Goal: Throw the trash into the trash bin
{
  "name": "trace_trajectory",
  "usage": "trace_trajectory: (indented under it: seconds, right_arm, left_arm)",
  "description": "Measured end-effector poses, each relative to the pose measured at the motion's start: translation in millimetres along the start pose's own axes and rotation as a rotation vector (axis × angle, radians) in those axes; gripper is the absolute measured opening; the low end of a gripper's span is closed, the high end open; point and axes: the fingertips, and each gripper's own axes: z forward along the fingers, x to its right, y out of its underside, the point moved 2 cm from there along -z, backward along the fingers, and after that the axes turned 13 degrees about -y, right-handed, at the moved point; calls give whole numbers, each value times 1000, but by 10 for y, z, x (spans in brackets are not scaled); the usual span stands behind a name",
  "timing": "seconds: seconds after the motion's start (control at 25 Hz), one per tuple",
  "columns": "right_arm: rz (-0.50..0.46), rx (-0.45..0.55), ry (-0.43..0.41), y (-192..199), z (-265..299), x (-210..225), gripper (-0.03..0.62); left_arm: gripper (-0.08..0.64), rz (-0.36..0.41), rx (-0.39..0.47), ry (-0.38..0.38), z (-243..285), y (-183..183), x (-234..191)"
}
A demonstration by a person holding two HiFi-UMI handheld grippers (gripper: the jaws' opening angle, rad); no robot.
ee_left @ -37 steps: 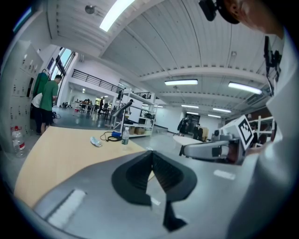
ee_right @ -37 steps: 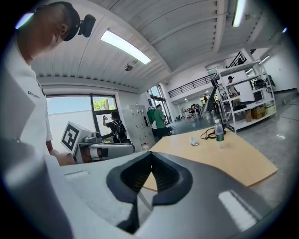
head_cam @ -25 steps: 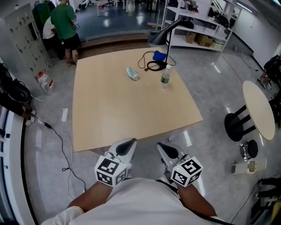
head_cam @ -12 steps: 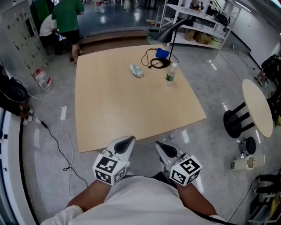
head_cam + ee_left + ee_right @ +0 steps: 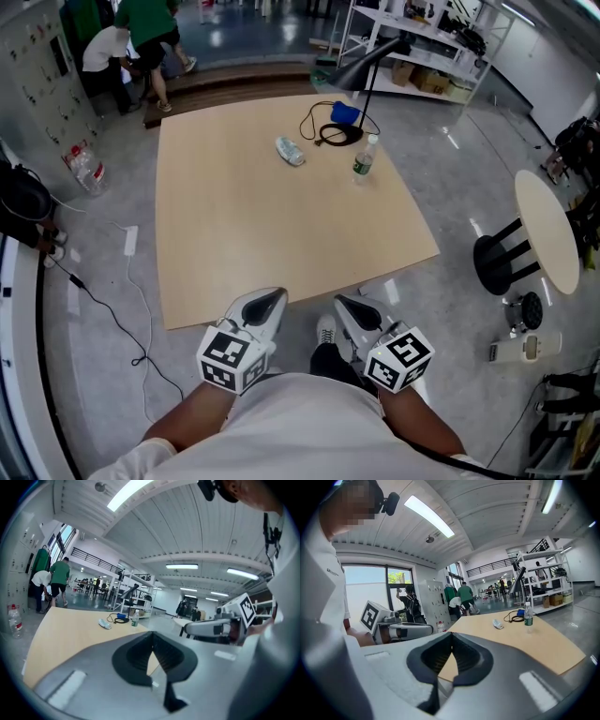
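both tongs are clenched shut on nothing. the left gripper and right gripper hover side by side at the near edge of the wooden table. the trash, a crumpled clear piece, lies across the table, well apart from them. near it are an upright water bottle, a coiled black cable and a desk lamp.

Left hand-held gripper and right hand-held gripper sit closed — empty.
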Motion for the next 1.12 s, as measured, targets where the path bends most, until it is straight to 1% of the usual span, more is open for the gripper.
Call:
trace_trajectory:
  seconds: [0.24,0.52,0.88,1.12]
  right_arm:
    - [-19,6,-20,-128,102,280,3]
    - [-27,4,-58,-290,284,685,3]
    - [-7,23,-56,-452,302,1326,2]
    - [15,32,-51,-508,274,1725,2]
  left_arm:
    - [6,1,2,-26,198,-76,-42]
    - [6,7,-8,-59,574,-201,-136]
    - [6,22,-28,-75,1178,-334,-106]
    - [6,36,-57,-80,1525,-401,-48]
